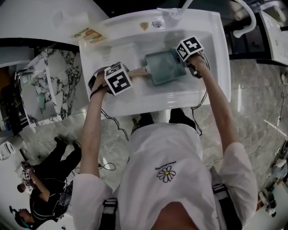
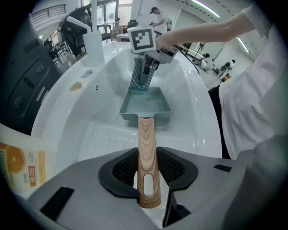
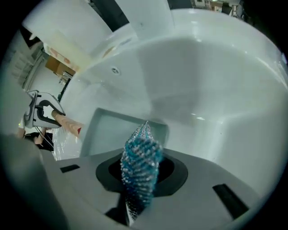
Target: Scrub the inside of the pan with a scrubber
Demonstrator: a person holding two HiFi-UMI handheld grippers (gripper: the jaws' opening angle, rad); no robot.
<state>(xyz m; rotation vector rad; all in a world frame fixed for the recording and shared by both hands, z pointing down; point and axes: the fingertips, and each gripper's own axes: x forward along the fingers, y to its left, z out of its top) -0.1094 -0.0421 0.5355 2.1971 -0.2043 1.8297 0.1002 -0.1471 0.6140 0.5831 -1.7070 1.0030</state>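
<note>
A square teal pan [image 1: 164, 67] with a wooden handle [image 1: 137, 72] lies in the white sink [image 1: 211, 85]. My left gripper [image 1: 126, 75] is shut on the end of that handle [image 2: 147, 166], pads pressing both its sides, and the pan [image 2: 146, 107] stretches away from it. My right gripper [image 1: 186, 56] points down over the pan's far end, shut on a blue sparkly scrubber [image 3: 141, 161]. In the left gripper view the scrubber [image 2: 140, 76] hangs at the pan's far rim; whether it touches the pan I cannot tell. The right gripper view shows the pan [image 3: 112, 130] just under the scrubber's tip.
A white faucet [image 1: 177, 10] rises at the sink's back edge. An orange-printed packet [image 1: 88, 33] lies on the counter to the left. A white container [image 2: 94, 47] stands on the back rim. A person [image 1: 45, 179] sits on the floor at lower left.
</note>
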